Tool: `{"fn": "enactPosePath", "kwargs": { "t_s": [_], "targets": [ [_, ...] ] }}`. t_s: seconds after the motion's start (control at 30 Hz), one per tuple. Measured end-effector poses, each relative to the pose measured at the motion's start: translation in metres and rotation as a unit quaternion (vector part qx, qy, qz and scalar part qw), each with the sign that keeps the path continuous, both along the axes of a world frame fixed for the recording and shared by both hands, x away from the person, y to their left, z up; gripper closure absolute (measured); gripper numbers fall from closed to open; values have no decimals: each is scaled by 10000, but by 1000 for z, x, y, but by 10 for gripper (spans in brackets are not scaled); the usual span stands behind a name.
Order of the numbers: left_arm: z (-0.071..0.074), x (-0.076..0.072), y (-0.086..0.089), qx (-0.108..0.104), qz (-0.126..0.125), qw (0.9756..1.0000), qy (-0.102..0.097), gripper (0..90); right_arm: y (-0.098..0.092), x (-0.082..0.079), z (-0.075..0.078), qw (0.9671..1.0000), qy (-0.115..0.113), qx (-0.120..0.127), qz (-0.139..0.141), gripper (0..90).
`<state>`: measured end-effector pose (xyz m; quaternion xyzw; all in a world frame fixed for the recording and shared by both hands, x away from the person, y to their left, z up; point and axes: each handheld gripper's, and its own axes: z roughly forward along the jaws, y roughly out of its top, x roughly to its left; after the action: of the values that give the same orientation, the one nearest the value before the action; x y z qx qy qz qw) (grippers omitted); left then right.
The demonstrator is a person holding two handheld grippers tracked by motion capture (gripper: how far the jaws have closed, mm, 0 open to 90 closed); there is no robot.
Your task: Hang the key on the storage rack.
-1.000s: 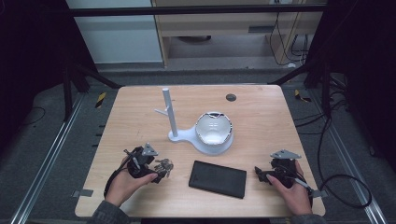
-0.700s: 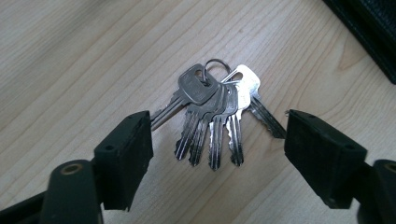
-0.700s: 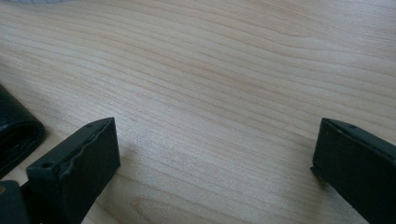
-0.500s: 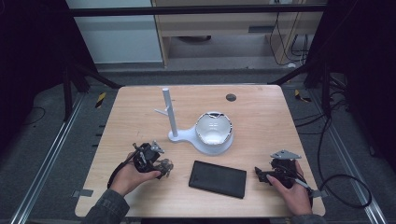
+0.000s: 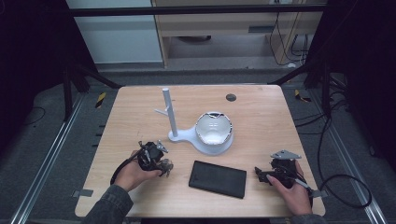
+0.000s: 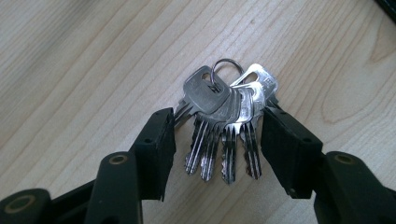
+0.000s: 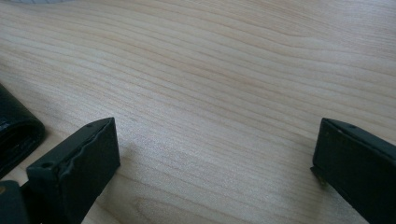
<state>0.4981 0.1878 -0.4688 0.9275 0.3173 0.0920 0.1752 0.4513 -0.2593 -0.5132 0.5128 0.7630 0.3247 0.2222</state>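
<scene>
On a light wooden table (image 5: 261, 112), we see the left gripper (image 6: 217, 140) set low around a bunch of keys (image 6: 224, 126) that lies flat on the wood near the table's front-left; its jaws have just been closing and now stand about half open, one on each side of the bunch, touching or nearly touching its outer keys. We count at least four silver keys fanned on one split ring (image 6: 226, 70). Just beside them, towards the middle, lies one black wallet-like case (image 5: 217, 178), between the two hands. Behind it stands one white stand (image 5: 171, 116) with an upright post, and a rounded white object (image 5: 214, 129) rests on its base. The right gripper (image 7: 215, 154) rests near the front-right edge, jaws wide apart over bare wood, holding nothing.
</scene>
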Motion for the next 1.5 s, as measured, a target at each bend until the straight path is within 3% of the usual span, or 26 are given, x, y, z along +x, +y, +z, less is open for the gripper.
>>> {"fn": "enactPosePath", "kwargs": {
  "t_s": [0.17, 0.3, 0.4, 0.5, 0.53, 0.63, 0.83, 1.1, 1.17, 1.3, 1.5],
  "targets": [
    [-1, 3, -3, 75, -81, 9999, 95, 438, 0, 0, 0, 10000, -2, 0, 0, 8],
    [-1, 5, -3, 1, -60, 9998, 173, 432, 0, 0, 0, 10000, 5, 3, 2, 8],
    [-1, 5, -2, -96, -118, 9996, 232, 530, 0, 0, 0, 10000, 5, 4, 0, 8],
    [0, 4, -1, -48, -180, 9995, 241, 632, 0, 0, 0, 10000, 7, 5, 0, 8],
    [1, 5, -1, -28, -189, 9995, 246, 707, 0, 0, 0, 10000, 6, 5, 0, 8],
    [1, 5, -1, -2, -170, 9995, 258, 790, 0, 0, 0, 10000, 9, 11, -2, 8],
    [2, 4, -3, -20, -78, 9995, 294, 800, 0, 0, 0, 10000, 5, 1, 9, 8],
    [7, 1, -3, 15, -143, 9994, 318, 803, 1, -1, 0, 10000, 9, 23, 19, 7],
    [9, 0, -2, -34, -132, 9994, 327, 890, 1, -1, 0, 10000, 8, 22, 22, 7],
    [6, 1, -1, 34, -97, 9994, 325, 894, 1, -1, 0, 10000, 17, 28, 23, 7],
    [7, 2, 2, -57, -22, 9995, 309, 897, 1, -1, 0, 10000, 4, 18, 47, 7]
  ]
}}
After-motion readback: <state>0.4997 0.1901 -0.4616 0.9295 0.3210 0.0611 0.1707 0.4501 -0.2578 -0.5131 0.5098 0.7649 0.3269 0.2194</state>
